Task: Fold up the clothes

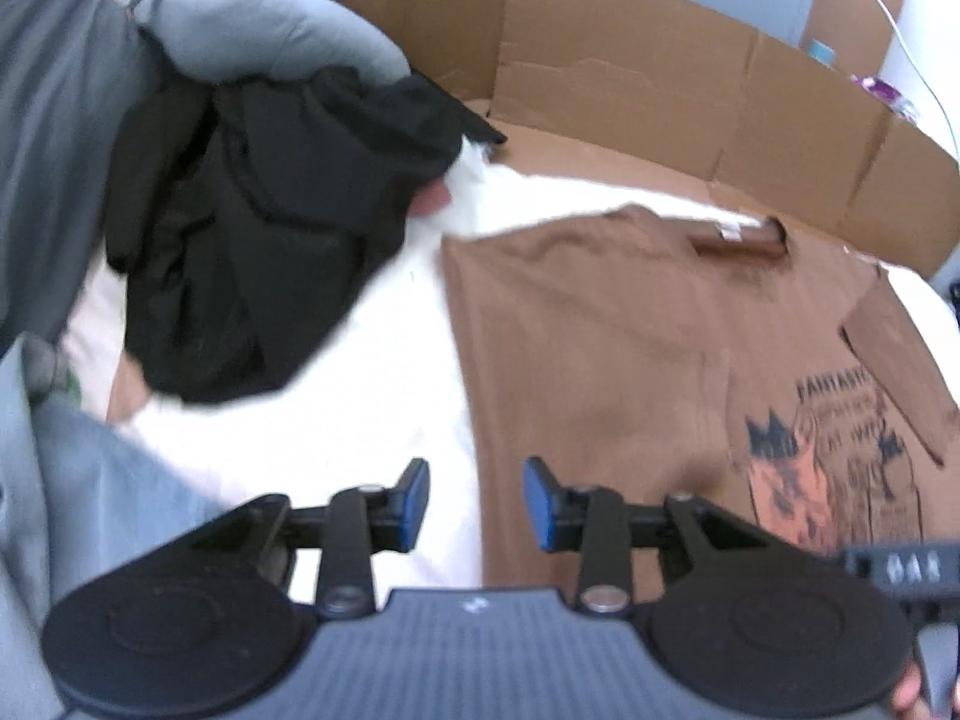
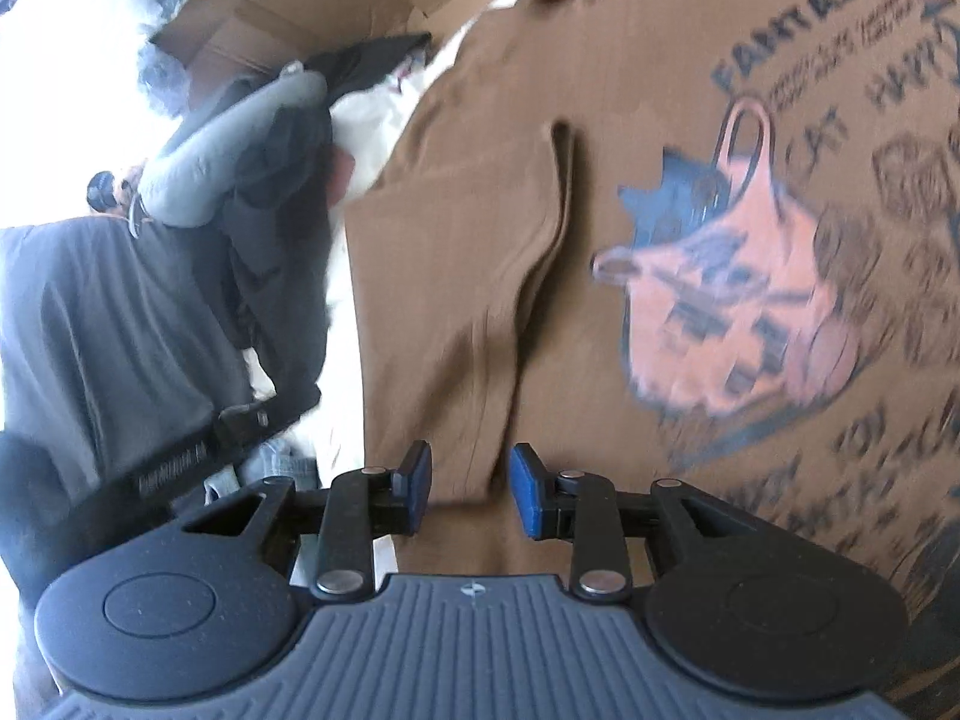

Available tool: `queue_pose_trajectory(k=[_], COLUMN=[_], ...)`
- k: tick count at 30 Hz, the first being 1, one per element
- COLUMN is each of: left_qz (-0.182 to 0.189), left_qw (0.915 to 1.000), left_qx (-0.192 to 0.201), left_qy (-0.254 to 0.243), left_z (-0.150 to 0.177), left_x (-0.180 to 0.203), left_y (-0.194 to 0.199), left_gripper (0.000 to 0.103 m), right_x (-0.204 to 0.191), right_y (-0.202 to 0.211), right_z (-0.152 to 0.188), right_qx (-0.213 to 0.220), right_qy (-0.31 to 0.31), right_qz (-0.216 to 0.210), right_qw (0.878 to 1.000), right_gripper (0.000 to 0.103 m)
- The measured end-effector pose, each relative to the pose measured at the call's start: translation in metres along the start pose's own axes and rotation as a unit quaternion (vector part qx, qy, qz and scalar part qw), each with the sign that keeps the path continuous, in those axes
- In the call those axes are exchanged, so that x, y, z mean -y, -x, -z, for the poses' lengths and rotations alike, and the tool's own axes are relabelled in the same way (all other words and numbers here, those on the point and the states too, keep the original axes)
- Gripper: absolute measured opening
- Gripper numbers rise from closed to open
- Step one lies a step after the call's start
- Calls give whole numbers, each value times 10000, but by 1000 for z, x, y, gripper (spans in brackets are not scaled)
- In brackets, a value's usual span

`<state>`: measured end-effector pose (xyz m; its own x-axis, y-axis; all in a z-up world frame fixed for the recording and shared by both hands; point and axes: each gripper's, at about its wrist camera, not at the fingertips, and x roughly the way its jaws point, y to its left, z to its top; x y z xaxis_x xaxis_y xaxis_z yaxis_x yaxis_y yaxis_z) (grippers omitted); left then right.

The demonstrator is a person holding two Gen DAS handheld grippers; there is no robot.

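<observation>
My left jaws (image 1: 476,504) hang tilted steeply downward over the near edge of the brown T-shirt (image 1: 600,360), right where its side hem meets the white sheet (image 1: 372,396) underneath. They stand partly open, a clear gap between the blue pads (image 1: 417,504), and nothing is caught in them; the cloth lies flat below, apart from the pads.

My right jaws (image 2: 470,492) point down at a shallower slant, over the same shirt (image 2: 480,240), lined up with a long raised crease (image 2: 540,264) that runs away from me through the fabric. They too are partly open with blue pads (image 2: 528,492) set apart, and they grip nothing. I cannot tell whether the tips brush the cloth.

The shirt lies spread on the white sheet, print side up, with an orange and dark graphic (image 2: 738,300) and dark lettering to the right of my right jaws. In the left view its collar (image 1: 741,243) sits at the far edge, near a flattened cardboard sheet (image 1: 630,90) that stands folded up behind it.

To the left of the shirt, a person in a grey sleeve (image 1: 258,30) bends over a bundle of black clothing (image 1: 252,228), which rests on the sheet well apart from the shirt. Both views are smeared with blur.
</observation>
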<state>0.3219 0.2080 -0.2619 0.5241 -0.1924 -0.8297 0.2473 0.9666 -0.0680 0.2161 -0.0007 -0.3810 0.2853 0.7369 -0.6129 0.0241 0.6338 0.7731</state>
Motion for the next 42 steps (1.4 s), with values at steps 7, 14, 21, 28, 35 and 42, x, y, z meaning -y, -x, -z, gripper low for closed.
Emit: queue_pose_trajectory(k=[7, 14, 21, 28, 35, 42], left_qz=[392, 340, 336, 498, 690, 532], left_qw=[9992, 9991, 9989, 9985, 9968, 9968], left_qx=[-99, -232, -320, -191, -353, -379], left_qy=[41, 83, 106, 149, -213, -465], left_z=[34, 39, 41, 25, 20, 28], left_x=[9, 11, 13, 21, 56, 82], left_y=[-6, -23, -30, -19, -44, -58], left_gripper=[6, 5, 5, 5, 5, 5], right_x=[8, 3, -38, -25, 5, 32], right_y=[-17, -13, 10, 27, 55, 80], right_z=[13, 13, 18, 16, 21, 23], right_qx=[-154, 60, 453, 356, 512, 783], right_qy=[-592, -781, -25, 41, -148, -244], right_qz=[62, -33, 14, 358, 561, 713], right_qw=[9981, 9969, 9990, 9987, 9970, 9941], right_gripper=[32, 1, 0, 5, 11, 31])
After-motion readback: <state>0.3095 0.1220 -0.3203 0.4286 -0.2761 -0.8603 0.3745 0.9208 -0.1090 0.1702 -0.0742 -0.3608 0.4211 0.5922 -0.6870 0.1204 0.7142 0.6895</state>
